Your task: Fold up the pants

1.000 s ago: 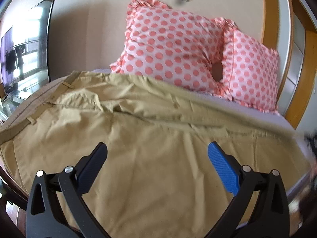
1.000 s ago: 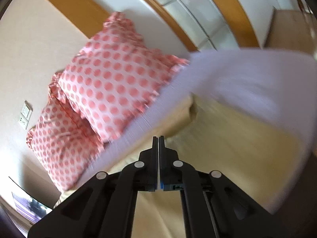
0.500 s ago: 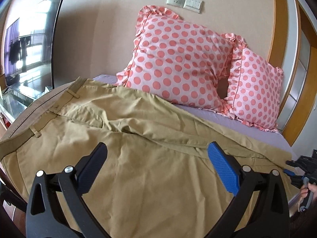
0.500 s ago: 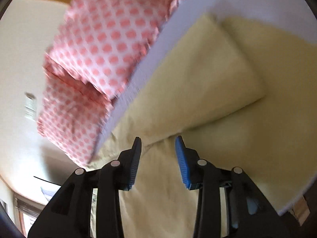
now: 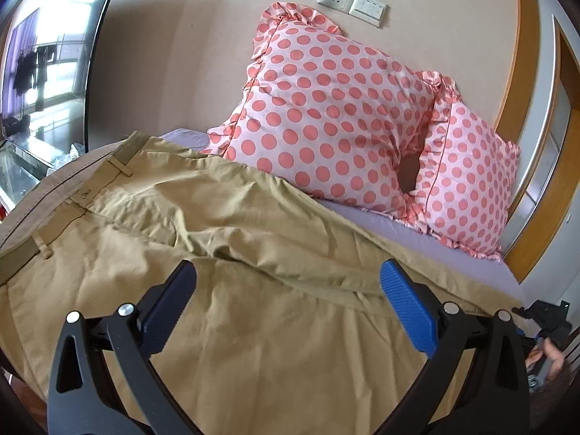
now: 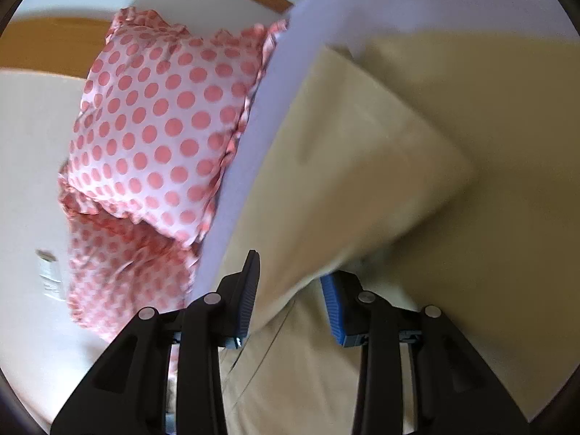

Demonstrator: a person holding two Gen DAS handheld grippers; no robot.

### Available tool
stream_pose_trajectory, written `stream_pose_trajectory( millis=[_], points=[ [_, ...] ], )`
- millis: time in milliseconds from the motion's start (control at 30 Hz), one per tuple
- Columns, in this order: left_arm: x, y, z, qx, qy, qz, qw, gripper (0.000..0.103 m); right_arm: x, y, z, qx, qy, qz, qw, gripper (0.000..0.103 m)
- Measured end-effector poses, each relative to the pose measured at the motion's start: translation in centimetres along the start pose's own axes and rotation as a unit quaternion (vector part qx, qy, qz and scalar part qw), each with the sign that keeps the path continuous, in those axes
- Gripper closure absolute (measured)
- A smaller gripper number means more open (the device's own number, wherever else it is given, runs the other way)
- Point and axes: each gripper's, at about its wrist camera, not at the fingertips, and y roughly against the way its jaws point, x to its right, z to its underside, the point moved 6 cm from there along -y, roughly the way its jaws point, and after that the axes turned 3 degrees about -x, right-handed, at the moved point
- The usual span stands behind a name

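Left gripper [image 5: 288, 295]: jaws spread wide, nothing between blue pads, held low and level. Right gripper [image 6: 291, 295]: jaws apart, narrower gap, camera rolled sideways; also seen from left wrist view at far right edge, person's hand [image 5: 543, 357] gripping handle.

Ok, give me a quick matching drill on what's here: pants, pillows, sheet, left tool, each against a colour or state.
Things:
1. pants
2. pillows
3. sheet
4. left tool

Colour or state:
A. lilac
B. open, over the cloth
C. khaki
D. pink with dots

Pairs: 1-C, 2-D, 3-A, 4-B
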Motion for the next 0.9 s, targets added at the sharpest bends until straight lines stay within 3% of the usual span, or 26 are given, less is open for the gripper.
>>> stream_pose_trajectory(
  millis=[33, 67, 167, 233, 367, 600, 700, 733, 767, 833, 900],
  points=[
    [-0.1, -0.3, -0.3, -0.002, 0.0, -0.002, 1.0, 0.002, -0.3, -0.4, -0.3, 0.004, 0.014, -0.001, 1.0, 0.078],
    [-0.3, -0.6, -0.5, -0.005, 0.001, -0.004, 1.0, 0.002, -0.2, -0.7, -0.5, 0.003, 0.016, -0.005, 1.0, 0.101],
    [-1.2, -1.9, -2.0, -0.02, 0.017, -0.008, 0.9996, 0.002, 0.1, 0.1, -1.5, 0.009, -0.001, -0.098, 0.995, 0.101],
    [-2.0, -3.2, -3.2, -0.035, 0.033, -0.008, 0.9988, 0.002, -0.3, 2.4, -2.1, 0.034, 0.023, -0.137, 0.99, 0.101],
    [-3.3, -7.3, -6.0, -0.066, 0.053, -0.029, 0.996, 0.003, -0.8, 5.3, -2.4, 0.051, 0.05, -0.176, 0.982, 0.101],
    [-6.0, -16.0, -9.3, -0.13, 0.059, -0.11, 0.9837, 0.013, -0.6, 5.7, -2.5, 0.047, 0.066, -0.187, 0.979, 0.101],
    [-8.4, -19.5, -9.9, -0.155, 0.085, -0.139, 0.9744, 0.042, -0.4, 5.2, -2.6, 0.045, 0.067, -0.182, 0.98, 0.101],
    [-9.5, -20.3, -9.8, -0.161, 0.106, -0.133, 0.9722, 0.071, -0.2, 5.0, -2.7, 0.045, 0.065, -0.182, 0.98, 0.101],
    [-10.2, -20.4, -9.6, -0.162, 0.128, -0.117, 0.9715, 0.09, -0.2, 4.8, -2.8, 0.044, 0.062, -0.183, 0.98, 0.101],
    [-11.1, -18.9, -9.1, -0.141, 0.168, -0.08, 0.9725, 0.094, -0.3, 4.7, -3.0, 0.043, 0.06, -0.187, 0.98, 0.101],
    [-10.5, -15.1, -8.7, -0.113, 0.138, -0.071, 0.9815, 0.097, -0.6, 5.5, -3.2, 0.049, 0.067, -0.19, 0.978, 0.101]
  ],
)
